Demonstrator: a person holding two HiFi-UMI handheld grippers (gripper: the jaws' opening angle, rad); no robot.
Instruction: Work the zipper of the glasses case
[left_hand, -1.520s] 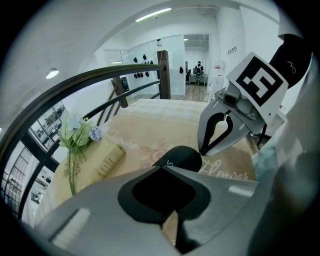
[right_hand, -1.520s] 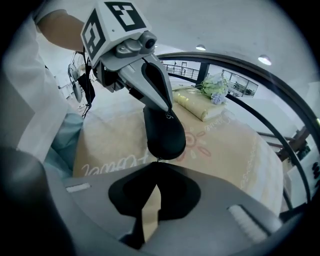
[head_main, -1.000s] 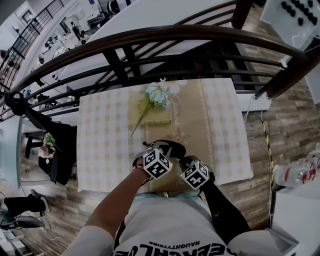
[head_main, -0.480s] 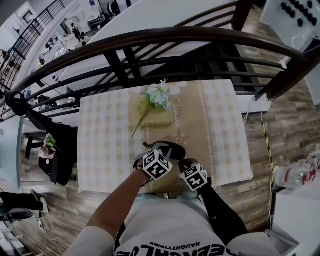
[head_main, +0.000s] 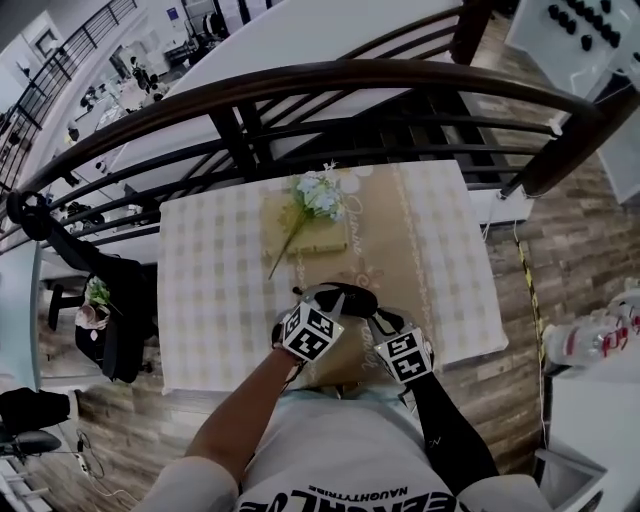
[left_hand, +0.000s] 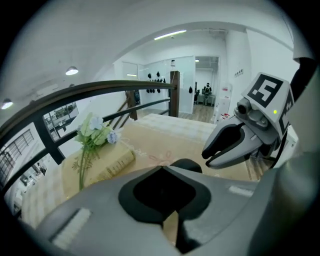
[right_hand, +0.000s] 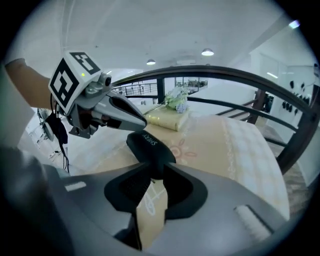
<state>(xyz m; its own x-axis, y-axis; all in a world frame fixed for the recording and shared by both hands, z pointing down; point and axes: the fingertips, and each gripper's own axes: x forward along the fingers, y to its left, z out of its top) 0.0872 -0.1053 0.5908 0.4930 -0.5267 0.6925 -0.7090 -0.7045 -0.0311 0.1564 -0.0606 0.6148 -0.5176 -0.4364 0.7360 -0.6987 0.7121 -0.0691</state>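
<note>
Right gripper (right_hand: 153, 176) jaws had just opened, glasses case (right_hand: 149, 146) end between them; left gripper (left_hand: 161, 170) jaws remained together

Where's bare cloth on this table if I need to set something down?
Two broad patches: the checked cloth left of the book and case, and the same cloth right of the runner. Tight: the runner between book and case. Crowded: the near middle, round the case.
</note>
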